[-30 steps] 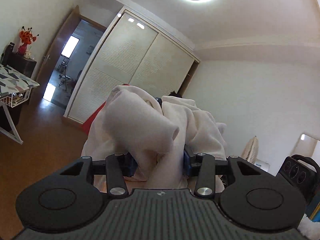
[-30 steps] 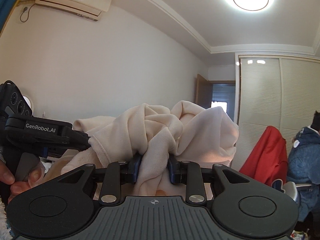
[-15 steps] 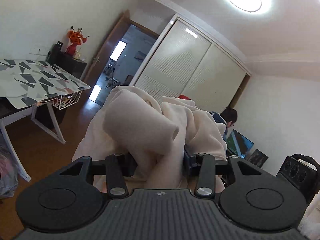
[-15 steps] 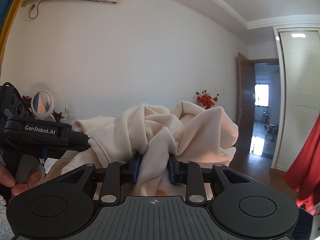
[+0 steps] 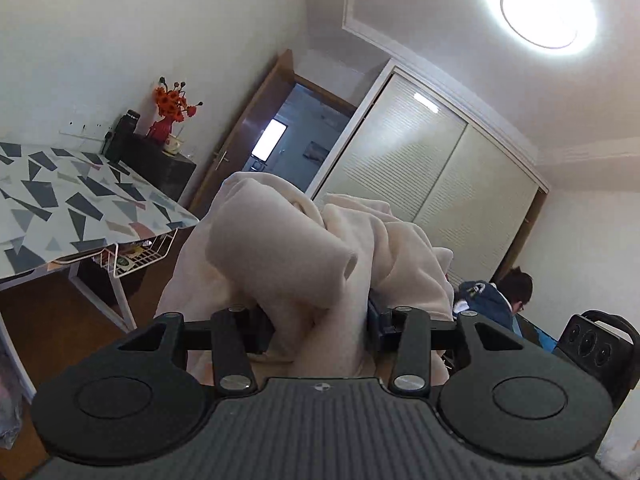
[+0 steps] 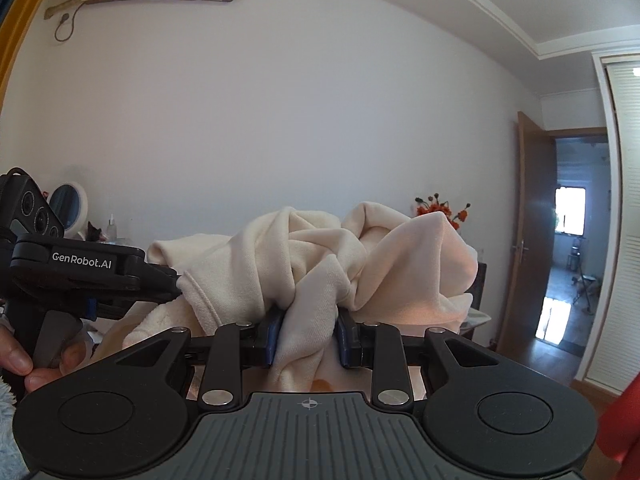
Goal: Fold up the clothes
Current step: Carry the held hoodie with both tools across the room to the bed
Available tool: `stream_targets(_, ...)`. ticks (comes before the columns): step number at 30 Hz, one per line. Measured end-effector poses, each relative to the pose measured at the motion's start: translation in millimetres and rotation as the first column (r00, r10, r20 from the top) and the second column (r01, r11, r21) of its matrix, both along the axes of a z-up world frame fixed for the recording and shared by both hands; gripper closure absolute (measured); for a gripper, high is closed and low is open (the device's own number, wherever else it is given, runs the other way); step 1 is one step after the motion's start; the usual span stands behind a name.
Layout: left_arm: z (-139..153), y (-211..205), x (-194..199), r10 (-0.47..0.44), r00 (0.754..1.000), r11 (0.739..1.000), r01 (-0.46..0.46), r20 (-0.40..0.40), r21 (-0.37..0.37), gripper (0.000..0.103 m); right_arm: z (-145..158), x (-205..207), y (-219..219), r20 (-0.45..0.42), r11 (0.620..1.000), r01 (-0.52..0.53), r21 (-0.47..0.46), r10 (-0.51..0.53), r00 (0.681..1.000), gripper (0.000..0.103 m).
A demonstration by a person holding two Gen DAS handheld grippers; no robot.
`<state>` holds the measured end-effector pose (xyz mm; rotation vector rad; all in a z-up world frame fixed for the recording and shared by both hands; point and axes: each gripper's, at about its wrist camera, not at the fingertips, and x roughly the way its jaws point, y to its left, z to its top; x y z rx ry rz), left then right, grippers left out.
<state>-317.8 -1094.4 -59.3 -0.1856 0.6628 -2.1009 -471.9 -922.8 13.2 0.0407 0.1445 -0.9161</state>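
A cream fleece garment (image 5: 304, 256) hangs bunched in the air, gripped at two places. My left gripper (image 5: 320, 332) is shut on a thick fold of it, which hides most of the fingertips. My right gripper (image 6: 308, 338) is shut on another bunch of the cream garment (image 6: 352, 264), its blue pads (image 6: 276, 336) pressing the cloth from both sides. In the right wrist view the left gripper (image 6: 172, 280) shows side-on at the left edge, with a hand (image 6: 24, 364) on its handle.
A table with a triangle-patterned top (image 5: 60, 216) and a wire basket (image 5: 140, 256) stands at the left. Behind it are a dark cabinet with a vase of orange flowers (image 5: 172, 108), an open doorway (image 5: 276, 140), a sliding wardrobe (image 5: 432, 184) and a seated person (image 5: 504, 296).
Both grippers have swung sideways together with the garment held up between them. The patterned table and the flowers have come into view; the red cloth and the seated person have slid away to the right.
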Motion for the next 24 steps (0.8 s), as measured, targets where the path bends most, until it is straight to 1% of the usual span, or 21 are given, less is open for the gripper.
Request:
stream_targets(4,3.6,-50.0,-20.3,0.043,0.999,0.999,-0.043,-0.007,-0.006,0.059,5.3,-31.6,-71.8,-0.008,0.999,-0.039,-0.016,0.039,0.999,0.077)
stream_targets(8,4.5,-93.8,-28.6,0.061,0.998,0.998,-0.061,0.006,0.007,0.058,1.7,-44.8,-123.8,0.001,0.998,-0.06,-0.004,0.06,0.998,0.077)
stream_targets(10,4.3,-123.4,-30.1,0.07,0.997,0.997,-0.07,0.017,0.022,0.058,-4.3,-43.2,-144.3,0.008,0.998,-0.067,0.009,0.067,0.998,0.077)
stream_targets(11,3.3,-135.7,-28.6,0.072,0.997,0.997,-0.072,0.019,0.029,0.058,-8.5,-37.6,-149.0,0.01,0.998,-0.068,0.015,0.068,0.998,0.077)
stream_targets(14,-2.2,-174.3,-19.6,0.07,0.997,0.997,-0.071,0.013,0.043,0.058,-16.7,-22.8,-187.6,0.005,0.998,-0.062,0.026,0.062,0.998,0.077)
stream_targets(16,-4.7,-200.1,-12.2,0.061,0.998,0.997,-0.061,0.007,0.041,0.058,-20.7,-10.2,-213.4,-0.004,0.998,-0.054,0.025,0.055,0.999,0.077)
stream_targets(20,-0.8,-271.3,12.6,0.033,0.999,0.999,-0.033,-0.002,0.038,0.058,-19.3,30.9,-256.9,-0.006,1.0,-0.017,0.018,0.017,1.0,0.077)
stream_targets(24,12.0,-331.9,41.8,0.021,1.0,1.0,-0.02,0.02,-0.014,0.058,-8.2,78.3,-310.7,-0.008,0.999,-0.034,-0.016,0.034,0.999,0.077)
